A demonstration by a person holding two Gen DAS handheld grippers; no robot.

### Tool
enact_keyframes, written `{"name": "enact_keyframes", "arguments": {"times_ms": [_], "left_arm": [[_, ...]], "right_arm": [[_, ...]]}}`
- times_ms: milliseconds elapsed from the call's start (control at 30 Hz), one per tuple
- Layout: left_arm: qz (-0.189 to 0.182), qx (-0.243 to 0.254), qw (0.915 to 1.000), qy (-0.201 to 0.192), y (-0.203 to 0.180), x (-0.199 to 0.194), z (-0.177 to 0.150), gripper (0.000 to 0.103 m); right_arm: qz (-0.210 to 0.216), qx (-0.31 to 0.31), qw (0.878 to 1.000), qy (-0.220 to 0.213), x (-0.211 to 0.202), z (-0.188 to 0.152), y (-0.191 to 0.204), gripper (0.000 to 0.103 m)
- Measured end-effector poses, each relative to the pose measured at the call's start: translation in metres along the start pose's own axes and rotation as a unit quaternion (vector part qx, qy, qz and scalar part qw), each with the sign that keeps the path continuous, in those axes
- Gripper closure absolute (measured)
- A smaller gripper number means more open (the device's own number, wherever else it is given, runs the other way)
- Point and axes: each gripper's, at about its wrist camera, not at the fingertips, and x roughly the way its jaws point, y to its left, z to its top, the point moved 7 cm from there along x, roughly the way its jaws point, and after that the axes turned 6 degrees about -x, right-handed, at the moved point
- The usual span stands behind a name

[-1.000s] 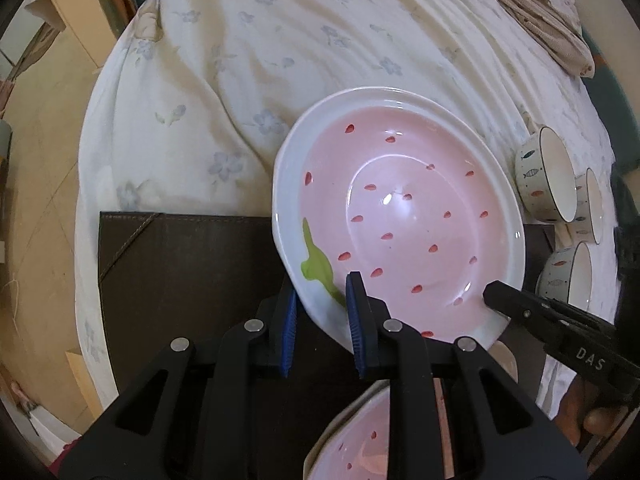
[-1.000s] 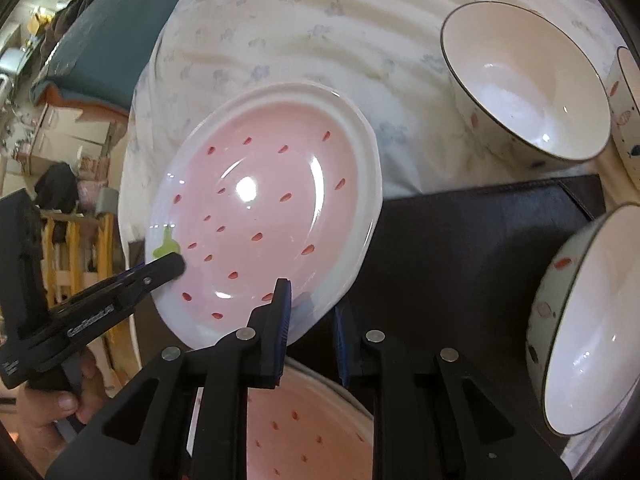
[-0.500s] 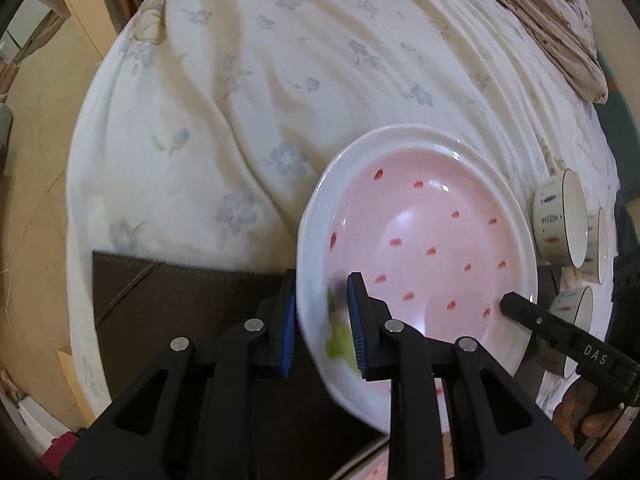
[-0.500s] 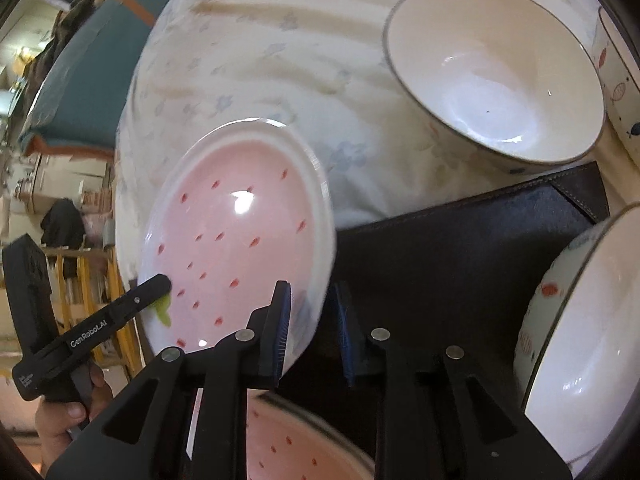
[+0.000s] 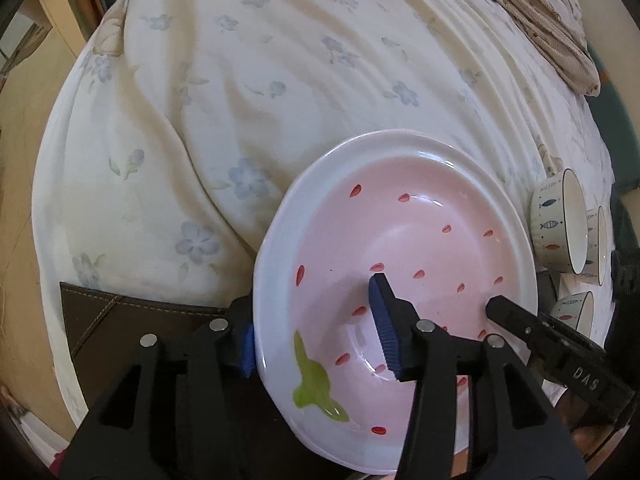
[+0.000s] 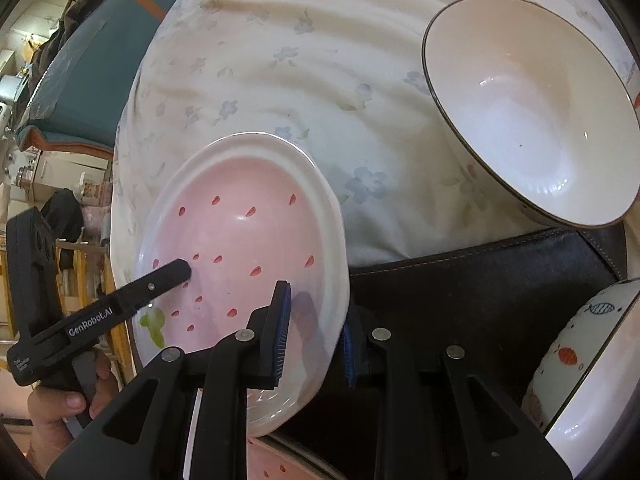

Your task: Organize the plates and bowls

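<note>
A pink strawberry plate (image 5: 404, 256) with a white rim and red seed marks lies over the edge of the dark brown mat (image 5: 104, 320). My left gripper (image 5: 316, 340) is open, its jaws spread wide on either side of the plate's left rim. My right gripper (image 6: 316, 336) is open too, its jaws astride the plate's right rim (image 6: 336, 248). A second pink plate (image 6: 276, 464) peeks out below. Fish-patterned bowls (image 5: 560, 224) stand at the right; a large white bowl (image 6: 528, 112) and another fish bowl (image 6: 584, 364) show in the right wrist view.
The mat (image 6: 480, 292) lies on a round table under a floral cloth (image 5: 248, 80). A folded beige cloth (image 5: 540, 20) lies at the far right. A teal chair (image 6: 92, 64) stands beyond the table.
Both grippers have opened and let go of the plate's rim. The plate has moved forward and settled lower, partly off the mat onto the cloth.
</note>
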Motion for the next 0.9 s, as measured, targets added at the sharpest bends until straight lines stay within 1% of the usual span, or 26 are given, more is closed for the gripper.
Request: {"name": "enact_keyframes", "arguments": {"times_ms": [67, 133, 200, 300, 367, 433, 467, 567, 700, 900], "left_arm": [[-0.001, -0.002, 1.0000, -0.004, 0.002, -0.005, -0.001, 0.070], [0.004, 0.007, 0.9999, -0.010, 0.001, -0.013, -0.002, 0.072], [0.010, 0.012, 0.9997, -0.019, -0.002, -0.020, -0.004, 0.072], [0.005, 0.010, 0.9996, -0.026, -0.005, -0.034, -0.006, 0.072], [-0.003, 0.013, 0.9994, -0.033, -0.010, -0.045, -0.008, 0.072], [-0.003, 0.020, 0.9990, -0.039, -0.013, -0.055, -0.011, 0.072], [-0.003, 0.023, 0.9988, -0.042, -0.014, -0.059, -0.013, 0.072], [-0.007, 0.032, 0.9986, -0.042, -0.022, -0.066, -0.022, 0.072], [-0.009, 0.051, 0.9977, -0.043, -0.029, -0.074, -0.038, 0.072], [-0.021, 0.062, 0.9966, -0.050, -0.037, -0.095, -0.061, 0.072]], "right_arm": [[-0.007, -0.012, 1.000, -0.009, -0.001, -0.002, 0.002, 0.077], [-0.017, -0.023, 1.000, -0.009, -0.002, -0.004, 0.003, 0.076], [-0.014, -0.022, 1.000, -0.011, -0.005, -0.006, 0.003, 0.076], [0.001, -0.018, 1.000, -0.021, -0.013, -0.007, 0.005, 0.076], [-0.003, -0.025, 0.999, -0.023, -0.018, -0.007, 0.009, 0.076], [0.001, -0.031, 0.999, -0.027, -0.027, -0.010, 0.014, 0.076], [-0.005, -0.036, 0.999, -0.027, -0.030, -0.011, 0.017, 0.076], [-0.003, -0.044, 0.998, -0.035, -0.042, -0.014, 0.021, 0.076], [-0.010, -0.062, 0.997, -0.045, -0.060, -0.020, 0.024, 0.076], [-0.009, -0.058, 0.997, -0.053, -0.078, -0.038, 0.022, 0.076]]}}
